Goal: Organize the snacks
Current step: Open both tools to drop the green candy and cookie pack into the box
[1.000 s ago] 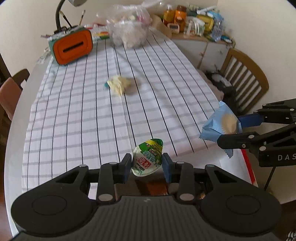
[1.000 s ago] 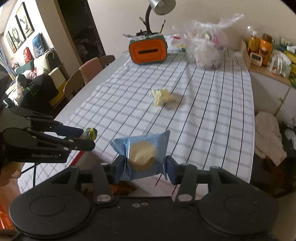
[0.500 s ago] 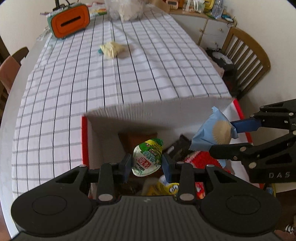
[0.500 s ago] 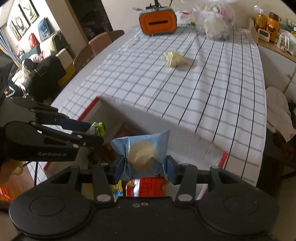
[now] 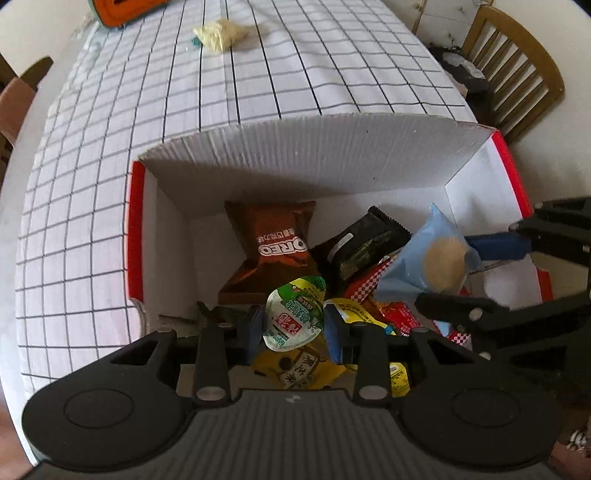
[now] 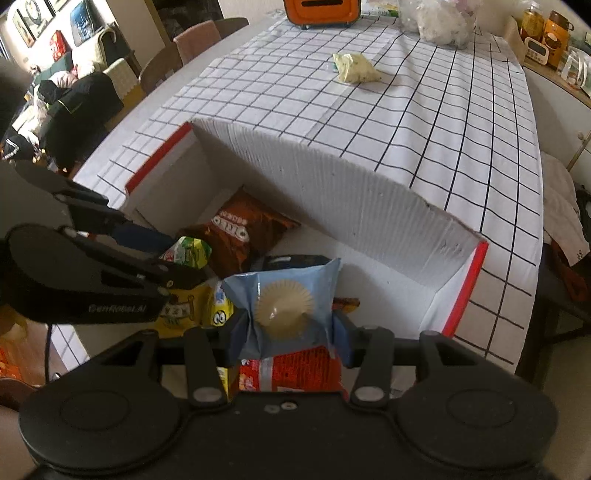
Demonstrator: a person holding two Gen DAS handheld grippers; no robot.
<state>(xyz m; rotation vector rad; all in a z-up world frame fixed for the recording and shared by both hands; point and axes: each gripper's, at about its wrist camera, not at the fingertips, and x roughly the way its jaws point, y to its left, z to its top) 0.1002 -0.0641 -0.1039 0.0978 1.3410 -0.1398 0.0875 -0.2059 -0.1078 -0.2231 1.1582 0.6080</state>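
Left gripper (image 5: 293, 326): I am pinching 1 jelly cup (image 5: 294, 318), hanging over the box (image 5: 332, 155).
Right gripper (image 6: 290, 332): I am pinching 1 blue packet (image 6: 286, 301) above the red pack (image 6: 291, 371).
Box: I am seeing an Oreo bag (image 5: 273, 245) inside.
Method: I am judging that lowering both snacks close over bare spots before spreading the fingers is best.

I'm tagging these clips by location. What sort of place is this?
Most likely a home dining area: a table under a checked tablecloth, wooden dining chairs beside it, a sofa piled with clothes beyond, and jars on a sideboard.
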